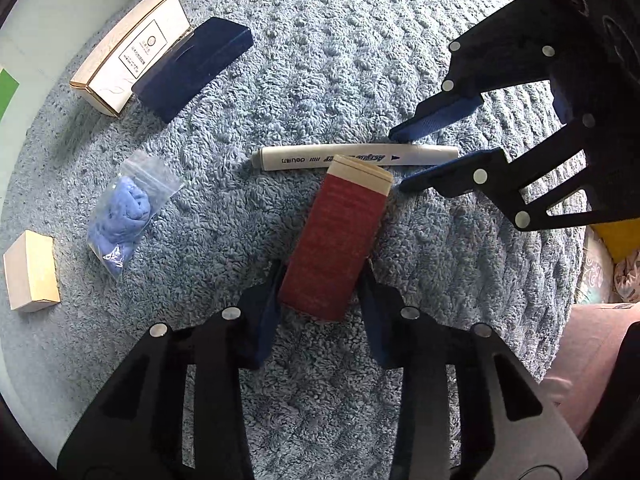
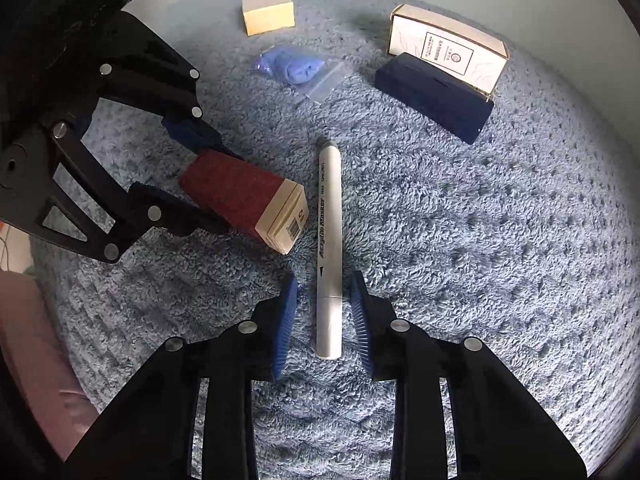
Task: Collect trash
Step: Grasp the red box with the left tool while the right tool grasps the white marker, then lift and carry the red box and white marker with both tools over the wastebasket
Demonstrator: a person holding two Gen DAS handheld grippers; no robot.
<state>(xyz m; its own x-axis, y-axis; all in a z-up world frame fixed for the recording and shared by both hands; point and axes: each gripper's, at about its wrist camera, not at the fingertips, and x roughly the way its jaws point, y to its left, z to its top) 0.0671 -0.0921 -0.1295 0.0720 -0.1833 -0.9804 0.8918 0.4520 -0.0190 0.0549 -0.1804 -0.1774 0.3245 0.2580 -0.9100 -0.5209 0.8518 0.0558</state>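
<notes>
Grasping stage: my left gripper (image 1: 320, 300) straddles the red box (image 1: 336, 240), jaws parted; my right gripper (image 2: 324, 320) straddles the white acrylic marker (image 2: 330, 248), released too. Both lie mid-towel (image 2: 480, 240). Next I'd clench each.

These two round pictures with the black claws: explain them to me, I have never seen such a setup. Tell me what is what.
Each picture comes from a wide-angle camera on a hand-held two-finger gripper; no robot arm is involved. The left-hand view looks along the left gripper, whose blue pads sit either side of a red box. The right-hand view looks along the right gripper, open around a white marker without touching it. Everything lies on a fluffy blue blanket: a bag of blue material, a small cream box, a white labelled box and a dark blue case beside it.
</notes>
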